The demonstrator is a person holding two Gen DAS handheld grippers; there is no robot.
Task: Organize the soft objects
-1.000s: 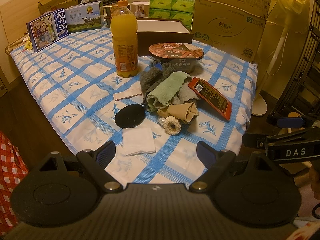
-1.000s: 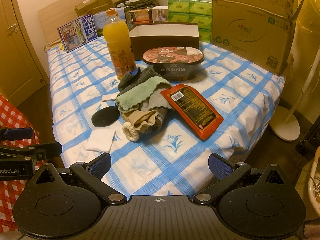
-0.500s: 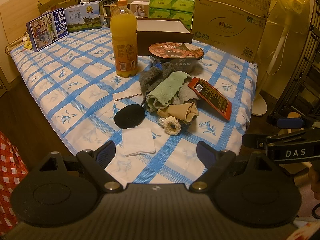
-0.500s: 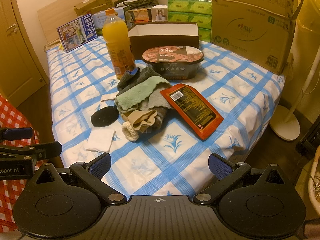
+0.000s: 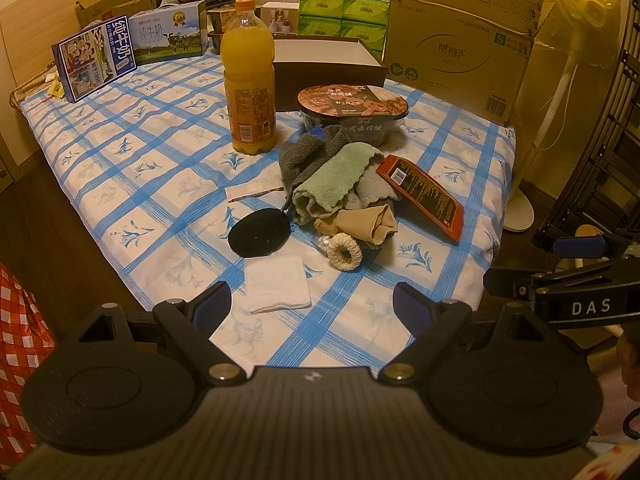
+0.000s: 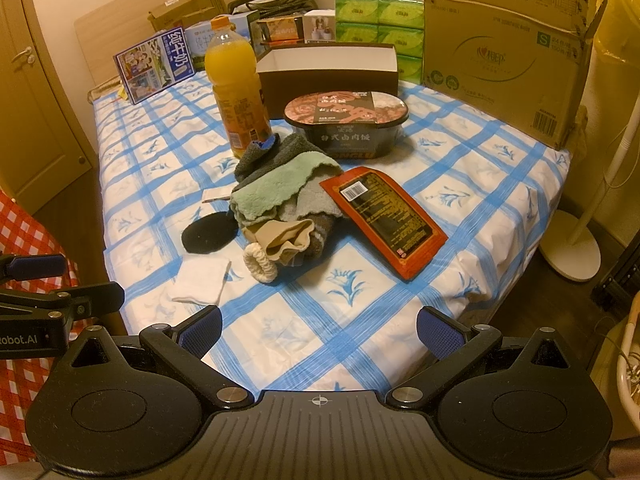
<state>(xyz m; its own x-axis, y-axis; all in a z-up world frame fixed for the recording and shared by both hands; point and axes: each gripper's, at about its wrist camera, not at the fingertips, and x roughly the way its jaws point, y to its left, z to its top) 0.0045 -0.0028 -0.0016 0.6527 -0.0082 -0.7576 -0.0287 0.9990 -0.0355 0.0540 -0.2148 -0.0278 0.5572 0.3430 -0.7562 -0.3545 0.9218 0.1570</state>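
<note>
Soft objects: loose cluster mid-frame on the blue-checked cloth table [image 5: 132, 148], nothing sorted yet.

Near to far, left wrist view:
- Left gripper [image 5: 312, 304] at bottom of frame, fingers wide apart, holding nothing. Right gripper [image 6: 318, 330] likewise spread and empty, low in its own view.
- Folded white square cloth [image 5: 277, 283] just above the left gripper: thin, light, lies flat. Judgement: pinch an edge; a centre grab will likely only press it into the table.
- Cream knitted ring scrunchie [image 5: 345, 252] centre: stretchy, easy to pinch through the loop wall.
- Flat black round pad [image 5: 259, 232] left of centre: thin, may need an edge lift.
- Crumpled beige fabric piece [image 5: 368, 224] touches the pile; the raised fold is a good hold.
- Mint-green fleece towel [image 5: 334, 180] lies on a dark grey plush towel [image 5: 298, 152]: limp, bulky, will drape. Take the rolled edge.

Behind, upper frame: open dark brown cardboard box [image 5: 328, 62], probable bin. Red flat food packet [image 5: 422, 196], orange juice bottle [image 5: 249, 80], and instant meal bowl [image 5: 352, 110] are rigid; leave them.
</note>
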